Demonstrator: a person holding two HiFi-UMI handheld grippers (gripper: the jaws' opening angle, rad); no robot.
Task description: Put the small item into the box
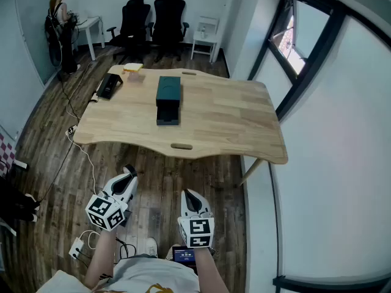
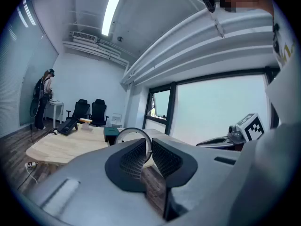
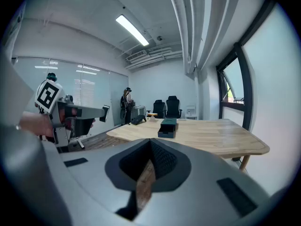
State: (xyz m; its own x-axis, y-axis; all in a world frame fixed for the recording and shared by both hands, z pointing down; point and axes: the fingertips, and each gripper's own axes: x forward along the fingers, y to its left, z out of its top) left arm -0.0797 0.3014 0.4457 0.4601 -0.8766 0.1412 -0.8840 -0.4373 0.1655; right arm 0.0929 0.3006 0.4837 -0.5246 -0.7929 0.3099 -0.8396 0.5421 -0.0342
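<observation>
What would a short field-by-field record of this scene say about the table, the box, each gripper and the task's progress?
Table: light wooden table, ahead of both grippers
Box: dark green box near the table's middle, drawer pulled out
Other items: flat black device and yellow-topped block at the far left corner
Left gripper: shut on a thin silvery ring
Right gripper: shut, nothing held
Progress: ring not yet in the box; both grippers over the wooden floor

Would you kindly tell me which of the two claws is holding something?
The left claw: a thin ring stands pinched between its jaws, while the right claw has its jaws shut together on nothing.
</observation>
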